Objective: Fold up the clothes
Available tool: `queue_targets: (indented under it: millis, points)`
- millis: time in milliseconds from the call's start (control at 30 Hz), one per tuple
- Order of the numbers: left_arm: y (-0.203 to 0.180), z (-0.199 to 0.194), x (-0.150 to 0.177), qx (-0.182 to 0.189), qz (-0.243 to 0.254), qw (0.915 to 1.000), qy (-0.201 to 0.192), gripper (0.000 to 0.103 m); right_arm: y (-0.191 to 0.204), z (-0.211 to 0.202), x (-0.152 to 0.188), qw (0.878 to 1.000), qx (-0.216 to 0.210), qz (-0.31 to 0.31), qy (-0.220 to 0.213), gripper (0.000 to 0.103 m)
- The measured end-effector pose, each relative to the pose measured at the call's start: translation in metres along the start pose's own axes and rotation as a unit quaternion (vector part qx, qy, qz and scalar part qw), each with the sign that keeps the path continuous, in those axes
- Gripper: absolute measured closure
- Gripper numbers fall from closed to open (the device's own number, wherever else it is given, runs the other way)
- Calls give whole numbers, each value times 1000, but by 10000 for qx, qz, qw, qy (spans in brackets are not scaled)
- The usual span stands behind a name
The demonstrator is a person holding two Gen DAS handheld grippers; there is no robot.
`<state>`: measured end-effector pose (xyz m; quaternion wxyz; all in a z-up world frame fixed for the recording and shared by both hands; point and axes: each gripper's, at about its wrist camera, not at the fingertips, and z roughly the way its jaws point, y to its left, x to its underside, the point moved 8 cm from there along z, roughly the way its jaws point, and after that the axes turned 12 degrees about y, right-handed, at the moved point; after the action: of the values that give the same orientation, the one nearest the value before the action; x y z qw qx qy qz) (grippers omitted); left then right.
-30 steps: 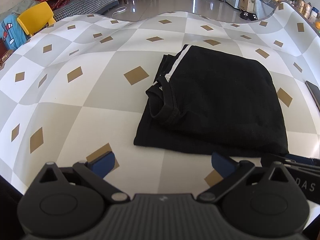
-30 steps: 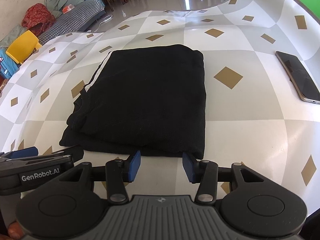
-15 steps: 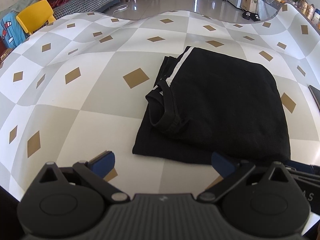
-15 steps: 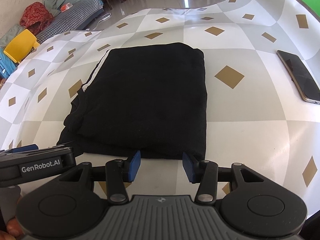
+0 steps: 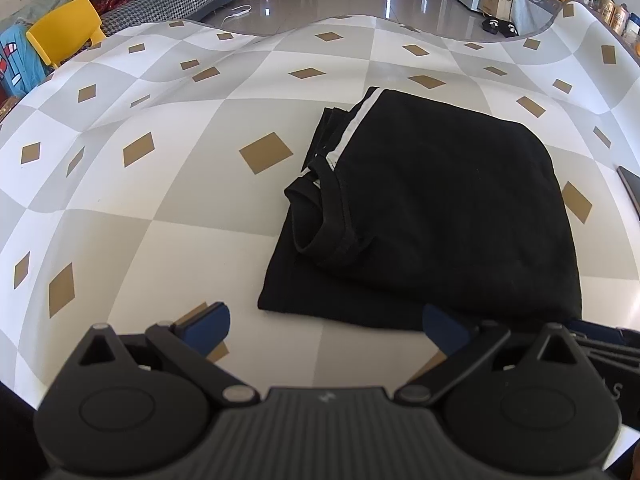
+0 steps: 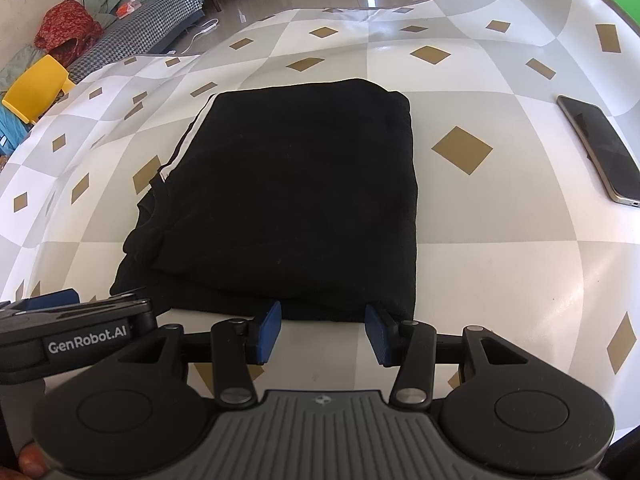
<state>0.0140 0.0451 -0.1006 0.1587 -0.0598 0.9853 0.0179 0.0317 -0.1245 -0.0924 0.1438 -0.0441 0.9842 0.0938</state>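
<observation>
With the left gripper (image 5: 326,326) spread wide and the right gripper (image 6: 323,332) half open, both empty just short of the folded black shirt (image 6: 288,196) ahead, a shallow pinch at its near hem risks lifting one layer and spilling the fold.

In the right wrist view, a white label reading "GenRobot.AI" is printed on the black side face of the left tongs (image 6: 60,300), which enter that view at the lower left edge. In the left wrist view, pale letters appear on the black body of the right tongs (image 5: 600,332) at the lower right edge, but only a final "S" can be made out there; the remainder is cut off or too faint to read. A small embossed emblem sits at the top centre of each ribbed grey housing, too small to identify.
</observation>
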Motion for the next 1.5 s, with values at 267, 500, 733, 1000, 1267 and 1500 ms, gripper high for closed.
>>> queue_targets:
  millis: [267,500,733,1000,1267,1500]
  points:
    - [-2,3,-5,-75,77,9999,3,0,-1,3,-9,9999,-4,-87,84,58]
    - [-2,6,-10,-78,77,9999,54,0,-3,4,-13,9998,-71,-19,161,58]
    - [-4,10,-14,-140,117,9998,115,0,-3,5,-17,9997,-5,-95,206,57]
    - [-8,12,-19,-68,161,9998,112,0,-6,6,-22,9996,-22,-94,261,57]
    - [-14,9,-22,-17,287,9996,17,0,-5,-2,-19,9996,-48,-187,200,57]
    - [-13,2,-23,17,310,9995,-35,0,0,-16,-16,9991,-109,-398,70,56]
